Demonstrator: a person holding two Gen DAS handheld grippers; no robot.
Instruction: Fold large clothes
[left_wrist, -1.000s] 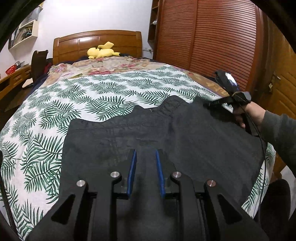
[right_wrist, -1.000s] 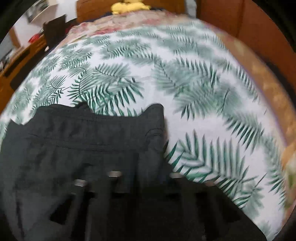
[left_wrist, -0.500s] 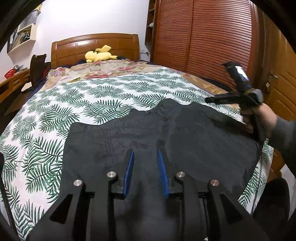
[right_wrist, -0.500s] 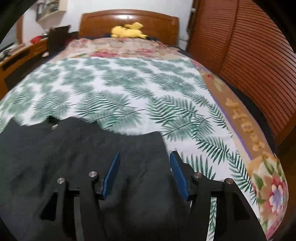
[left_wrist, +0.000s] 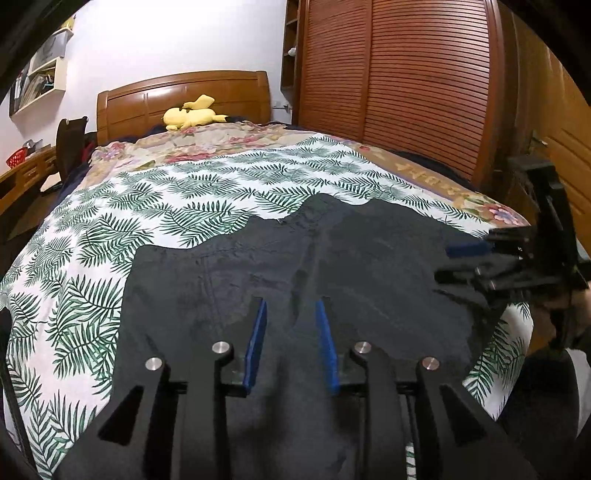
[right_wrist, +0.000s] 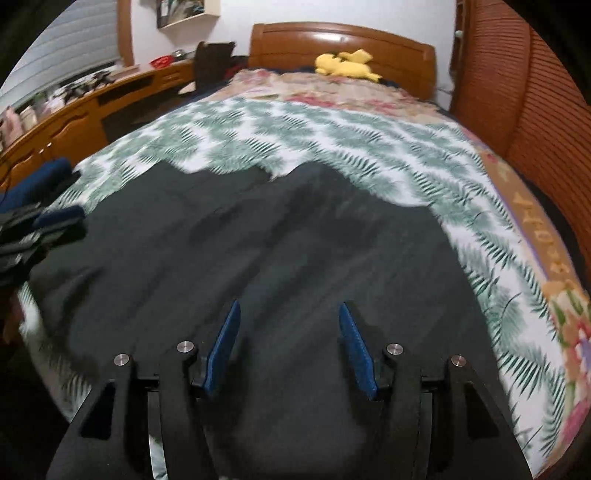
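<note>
Garment (left_wrist: 332, 266), dark, spread flat just ahead of both grippers on my bed (left_wrist: 110, 221). Left gripper (left_wrist: 290, 345) pads apart, nothing between them; right gripper (right_wrist: 290, 347) wider apart, also empty, fabric beneath. I judge it soft, limp, light, unlikely to slip. Best hold: far wavy edge (left_wrist: 280, 221), pinched at both corners. Beyond, plush (left_wrist: 192, 114) by the headboard.

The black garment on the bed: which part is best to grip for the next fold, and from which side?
Probably a near corner of the black garment. It lies flat and spread on the fern-print sheet, so only the edges offer a lip to pinch. The left gripper and right gripper are both open above it; come low from the foot of the bed.
</note>
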